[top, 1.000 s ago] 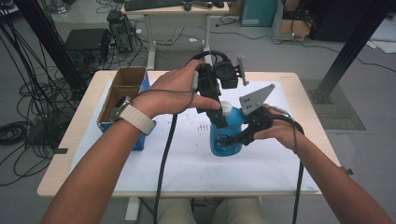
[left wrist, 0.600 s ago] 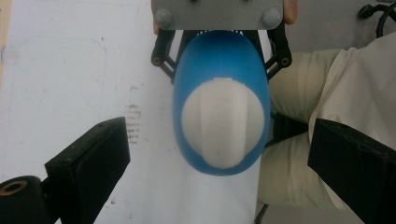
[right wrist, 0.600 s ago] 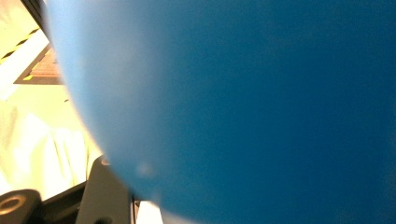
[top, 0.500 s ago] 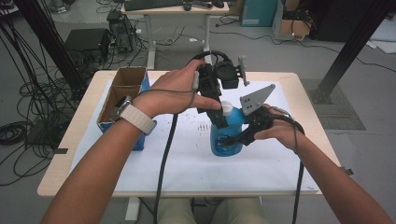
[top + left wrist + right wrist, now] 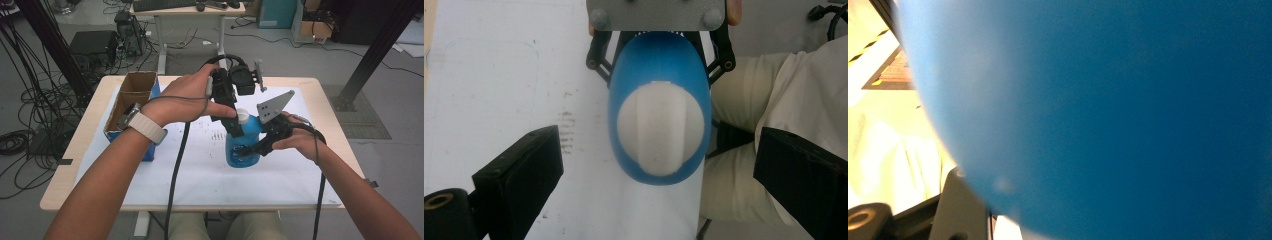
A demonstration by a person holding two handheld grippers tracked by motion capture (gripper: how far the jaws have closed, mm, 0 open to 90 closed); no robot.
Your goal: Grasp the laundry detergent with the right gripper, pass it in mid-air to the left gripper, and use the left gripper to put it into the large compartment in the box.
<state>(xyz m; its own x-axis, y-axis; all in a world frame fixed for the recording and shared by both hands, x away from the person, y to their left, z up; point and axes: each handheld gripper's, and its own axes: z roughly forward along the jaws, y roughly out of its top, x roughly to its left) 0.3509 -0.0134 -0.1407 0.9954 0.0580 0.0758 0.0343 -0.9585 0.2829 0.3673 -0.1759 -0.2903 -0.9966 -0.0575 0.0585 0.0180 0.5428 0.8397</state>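
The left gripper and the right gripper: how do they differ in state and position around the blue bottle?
The left gripper is open, jaws spread wide on either side of the white cap, not touching it; the right gripper is shut on the blue bottle.
The left gripper points down from above; the right gripper clamps the body from the side.
Both are hand-held, black and trail a cable.

High view over the table; left gripper view straight down on the shared blue bottle (image 5: 659,110); right gripper view against it.
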